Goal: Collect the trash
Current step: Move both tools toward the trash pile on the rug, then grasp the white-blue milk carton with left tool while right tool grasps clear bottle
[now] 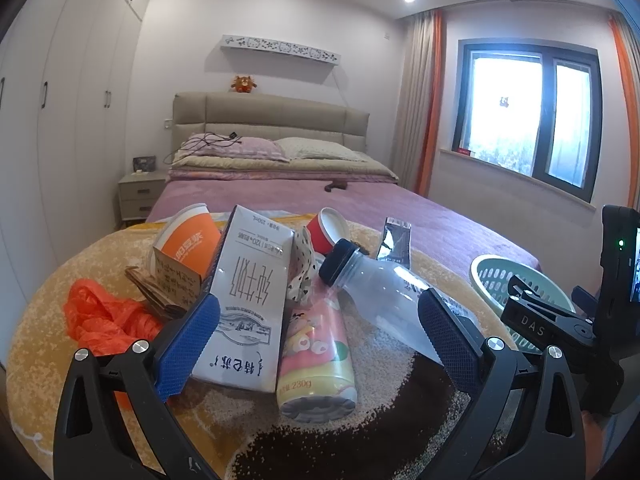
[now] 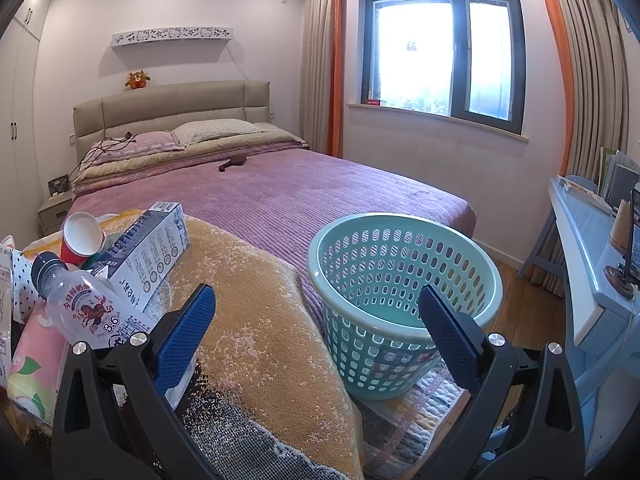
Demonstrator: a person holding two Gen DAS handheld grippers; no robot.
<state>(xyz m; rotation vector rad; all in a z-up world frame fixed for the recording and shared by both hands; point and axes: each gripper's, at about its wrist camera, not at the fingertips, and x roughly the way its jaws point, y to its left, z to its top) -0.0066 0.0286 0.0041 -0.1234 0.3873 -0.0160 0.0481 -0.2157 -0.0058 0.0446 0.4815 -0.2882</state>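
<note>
Trash heap on the blanket [image 1: 48, 320] at the foot of the bed, listed left to right, left wrist view:

- Orange plastic bag [image 1: 100, 320], crumpled, at the far left edge.
- Folded brown cardboard [image 1: 168, 288], leaning against the bag.
- Orange paper cup [image 1: 188, 240], on its side behind the cardboard.
- Milk carton [image 1: 248, 300], grey and white, propped up; its lower left corner sits just beside the left pad.
- Pink snack can [image 1: 316, 352], lying flat, base toward the camera, touching the carton.
- Red paper cup [image 1: 326, 230], tipped, behind the heap.
- Clear plastic bottle [image 1: 380, 288], dark cap, lying across the can.
- Black sachet [image 1: 396, 244], upright behind the bottle.

Left tongs [image 1: 320, 340]: spread wide, holding nothing, straddling carton, can and bottle.

Right tongs [image 2: 316, 332]: spread wide, holding nothing, between heap and basket.

Green basket [image 2: 404, 280]: on the floor just beside the bed, apparently empty.

Handling note: nothing collected yet. Likely best to narrow onto one item; the carton offers flat faces for a firm grip. Lifting it may shift the can beside it, and with that the bottle.
</note>
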